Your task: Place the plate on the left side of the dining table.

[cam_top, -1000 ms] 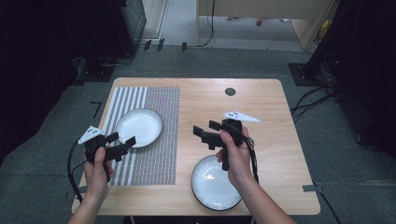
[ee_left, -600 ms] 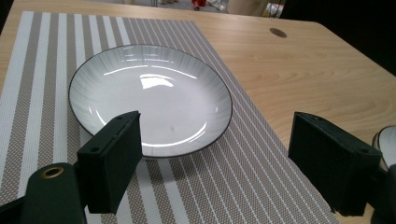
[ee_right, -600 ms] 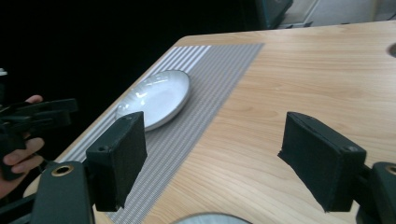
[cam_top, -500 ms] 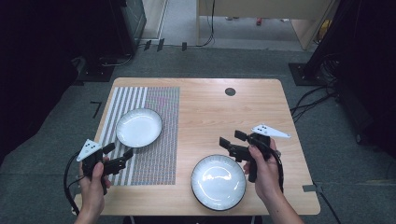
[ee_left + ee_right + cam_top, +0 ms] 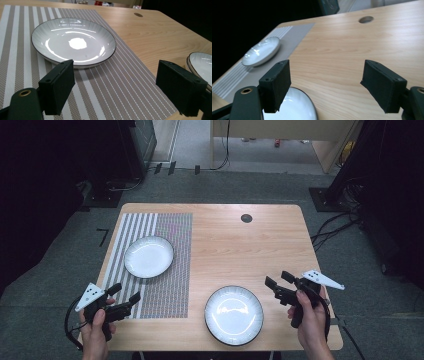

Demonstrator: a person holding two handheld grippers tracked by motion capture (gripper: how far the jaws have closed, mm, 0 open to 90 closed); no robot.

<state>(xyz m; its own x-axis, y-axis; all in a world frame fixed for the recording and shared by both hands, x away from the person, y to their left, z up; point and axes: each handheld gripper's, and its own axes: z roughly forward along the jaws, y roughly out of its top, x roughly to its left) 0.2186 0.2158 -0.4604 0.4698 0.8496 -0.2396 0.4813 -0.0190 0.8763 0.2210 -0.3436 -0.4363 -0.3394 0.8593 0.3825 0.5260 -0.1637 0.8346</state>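
Beside the near plate (image 5: 233,314) on bare wood, your right gripper (image 5: 278,286) hangs wide open, empty; left gripper (image 5: 125,297) likewise. Come low, straddle the rim squarely.

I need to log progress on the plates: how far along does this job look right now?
Done: one plate sits on the striped placemat. In hand: nothing; the left hand-held gripper and the right hand-held gripper are both open and empty. Left: the second plate lies on the bare table near its front edge, untouched, just left of the right hand-held gripper, so it is probably next.
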